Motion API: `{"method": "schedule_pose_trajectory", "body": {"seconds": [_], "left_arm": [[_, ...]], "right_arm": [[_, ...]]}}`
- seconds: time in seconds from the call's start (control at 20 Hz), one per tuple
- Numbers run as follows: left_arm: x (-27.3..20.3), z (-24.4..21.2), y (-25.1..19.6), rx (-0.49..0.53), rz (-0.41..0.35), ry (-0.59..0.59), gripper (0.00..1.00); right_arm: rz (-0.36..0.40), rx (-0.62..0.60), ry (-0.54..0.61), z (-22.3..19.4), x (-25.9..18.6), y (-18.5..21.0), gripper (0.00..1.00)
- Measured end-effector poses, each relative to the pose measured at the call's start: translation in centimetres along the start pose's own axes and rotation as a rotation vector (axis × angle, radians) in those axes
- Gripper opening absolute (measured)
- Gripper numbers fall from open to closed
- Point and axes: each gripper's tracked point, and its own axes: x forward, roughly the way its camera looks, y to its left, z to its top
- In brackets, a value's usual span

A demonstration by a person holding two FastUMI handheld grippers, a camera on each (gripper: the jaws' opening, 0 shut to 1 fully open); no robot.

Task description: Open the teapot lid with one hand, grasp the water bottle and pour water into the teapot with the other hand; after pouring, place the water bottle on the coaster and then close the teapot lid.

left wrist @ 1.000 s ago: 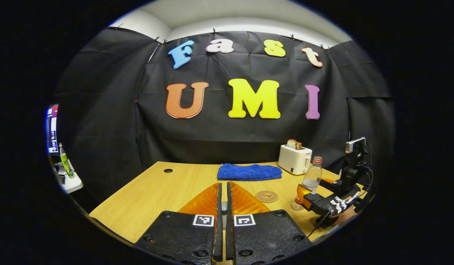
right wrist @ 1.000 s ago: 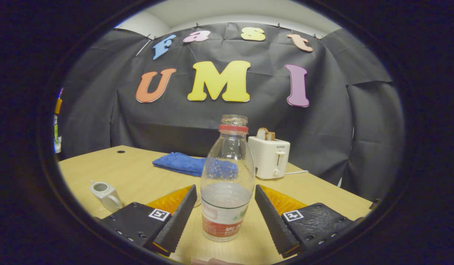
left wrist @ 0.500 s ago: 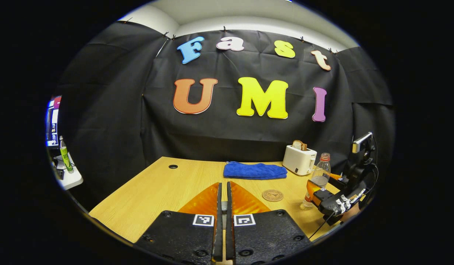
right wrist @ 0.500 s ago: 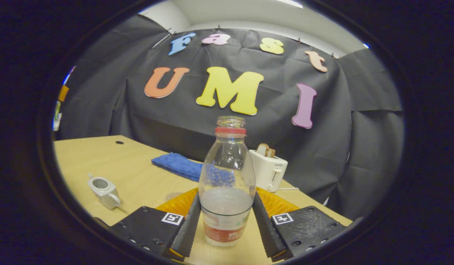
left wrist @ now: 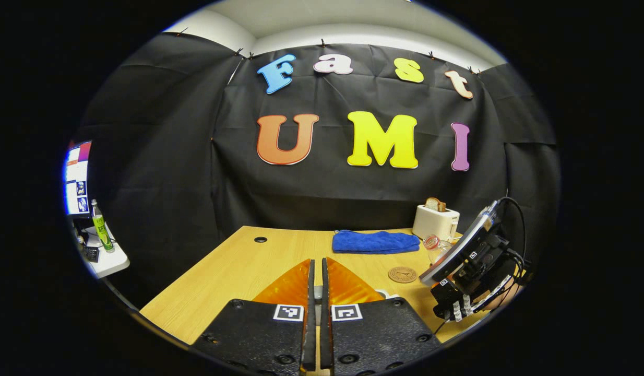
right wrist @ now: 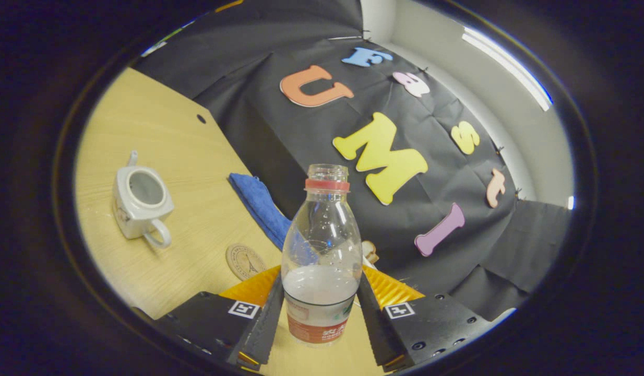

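Sitting at the left of the right gripper view, the small white ceramic teapot (right wrist: 141, 208) stood on the pale wooden table (right wrist: 144, 130) with its top open and its loop handle turned toward the camera; no lid showed on it. Just right of it and nearer lay the round brown cork coaster (right wrist: 245, 261), bare, and beyond that the folded blue cloth (right wrist: 259, 206). At the middle of that view the right gripper (right wrist: 319, 308) had its two fingers pressed against the lower sides of the clear plastic water bottle (right wrist: 320, 261), uncapped, with a red ring at the neck and water filling roughly its lower third; the whole scene leaned, so the bottle looked to be tilting toward the teapot. In the left gripper view the left gripper (left wrist: 315, 318) had its jaws drawn almost together on a small pale thing I could not identify, perhaps the lid. Farther right there sat the white toaster (left wrist: 435, 220) with a slice of bread in it. Judging by the thin wall, the bottle would be light and would dent under a hard squeeze, and its smooth side might slip, so a hold low on the labelled band seemed right. The teapot would be brittle and should not be knocked by the bottle's mouth during the pour.
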Motion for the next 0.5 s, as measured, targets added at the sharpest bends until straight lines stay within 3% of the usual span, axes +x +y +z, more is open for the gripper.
{"method": "schedule_pose_trajectory", "body": {"seconds": [0.2,0.5], "left_arm": [[0.0,-0.4,1.7,-0.004,0.036,0.016,0.06],[0.3,-0.7,1.5,0.025,0.032,0.027,0.05]], "right_arm": [[-0.040,-0.242,-0.045,1.2,0.0,0.9,0.72],[-0.063,-0.578,-0.092,1.7,-0.5,3.2,0.72]]}}
